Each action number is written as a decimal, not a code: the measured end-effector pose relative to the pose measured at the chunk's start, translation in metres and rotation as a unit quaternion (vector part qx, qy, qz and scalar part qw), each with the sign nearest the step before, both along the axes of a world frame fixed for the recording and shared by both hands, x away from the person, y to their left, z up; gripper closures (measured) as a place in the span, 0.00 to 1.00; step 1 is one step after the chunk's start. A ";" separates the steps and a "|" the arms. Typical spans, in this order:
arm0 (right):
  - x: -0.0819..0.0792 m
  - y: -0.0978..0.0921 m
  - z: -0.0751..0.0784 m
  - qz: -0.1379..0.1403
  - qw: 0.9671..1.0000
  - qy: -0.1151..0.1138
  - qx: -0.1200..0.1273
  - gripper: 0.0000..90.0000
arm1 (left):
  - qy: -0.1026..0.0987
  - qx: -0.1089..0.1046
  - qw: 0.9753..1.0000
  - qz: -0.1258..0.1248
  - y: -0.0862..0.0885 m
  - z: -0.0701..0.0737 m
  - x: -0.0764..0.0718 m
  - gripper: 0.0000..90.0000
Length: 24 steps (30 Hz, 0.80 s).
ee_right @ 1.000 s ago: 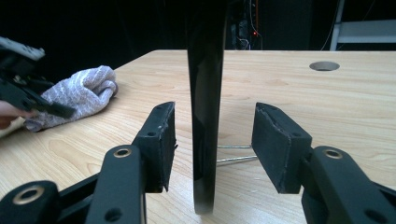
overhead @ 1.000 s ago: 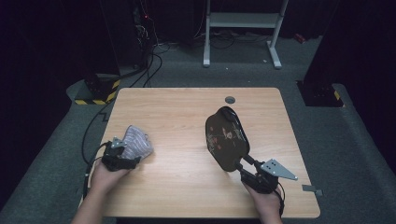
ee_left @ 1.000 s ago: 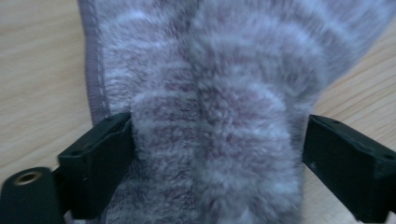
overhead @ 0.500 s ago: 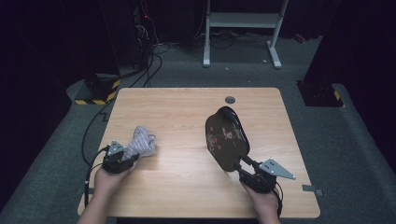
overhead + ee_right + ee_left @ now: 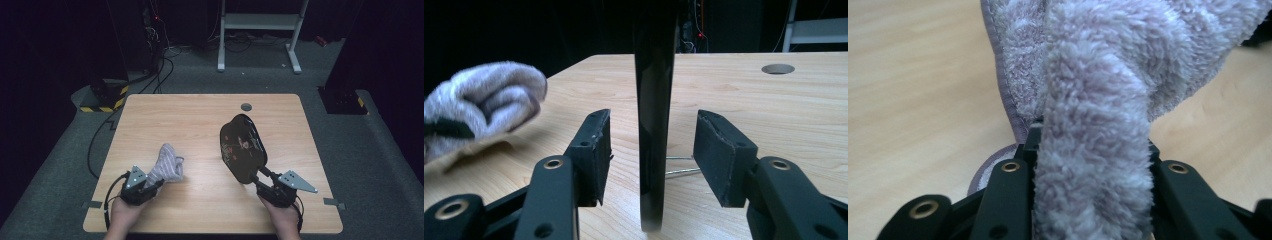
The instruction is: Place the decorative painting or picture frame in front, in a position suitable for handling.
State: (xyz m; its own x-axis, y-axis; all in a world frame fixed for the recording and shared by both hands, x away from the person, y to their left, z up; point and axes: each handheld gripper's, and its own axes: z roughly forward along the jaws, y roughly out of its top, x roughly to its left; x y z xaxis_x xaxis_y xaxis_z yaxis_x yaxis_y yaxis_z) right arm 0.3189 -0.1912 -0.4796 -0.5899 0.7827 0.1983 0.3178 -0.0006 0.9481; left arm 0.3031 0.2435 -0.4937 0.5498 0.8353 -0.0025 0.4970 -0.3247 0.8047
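so the left gripper [image 5: 150, 186] is pinching a fluffy lilac cloth [image 5: 166, 165] at the near left of the wooden table [image 5: 200, 125], jaws pressed onto a bunched fold of it. in the left gripper view the cloth [image 5: 1098, 100] hides nearly everything ahead, so you can't make out the fingertips or what lies past it.

the right gripper [image 5: 263, 181] sits at the near right with a black lacquered tray [image 5: 243, 148] standing on edge, painted face towards the cloth. in the right gripper view the tray [image 5: 654, 115] is edge-on between the jaws, which are spread with a gap either side, not touching it. whether its bottom edge rests on the table is hard to tell.

a round cable hole [image 5: 246, 106] sits near the far edge. past the table there's dark floor, cables [image 5: 160, 65] and a white stand [image 5: 260, 30], its top cut off.
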 end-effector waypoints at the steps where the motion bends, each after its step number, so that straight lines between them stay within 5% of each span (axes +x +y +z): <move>1: -0.001 0.000 0.000 0.001 1.000 -0.002 -0.004 0.54 | 0.002 0.003 1.000 0.001 -0.002 -0.003 -0.001 0.71; 10: 0.005 0.010 0.002 0.005 1.000 -0.012 -0.024 0.49 | 0.014 0.064 0.998 0.021 -0.001 -0.025 -0.007 0.69; 15: 0.019 0.018 0.003 -0.003 1.000 0.007 -0.027 0.49 | 0.022 0.030 0.999 0.023 0.004 -0.030 -0.006 0.60; 19: 0.028 0.025 0.004 -0.001 0.999 0.010 -0.039 0.52 | 0.021 0.015 1.000 0.008 0.004 -0.030 -0.005 0.38; 24: 0.037 0.028 0.011 -0.005 0.999 -0.010 -0.039 0.72 | 0.004 -0.024 1.000 0.001 0.007 -0.024 -0.008 0.24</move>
State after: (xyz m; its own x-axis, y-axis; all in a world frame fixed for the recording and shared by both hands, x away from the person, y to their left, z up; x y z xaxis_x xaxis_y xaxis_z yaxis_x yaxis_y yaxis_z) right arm 0.3555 -0.1627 -0.4686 -0.5846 0.8016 0.1255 0.2993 0.0693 0.9516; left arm 0.2946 0.2510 -0.5182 0.5483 0.8349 -0.0473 0.5033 -0.2844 0.8160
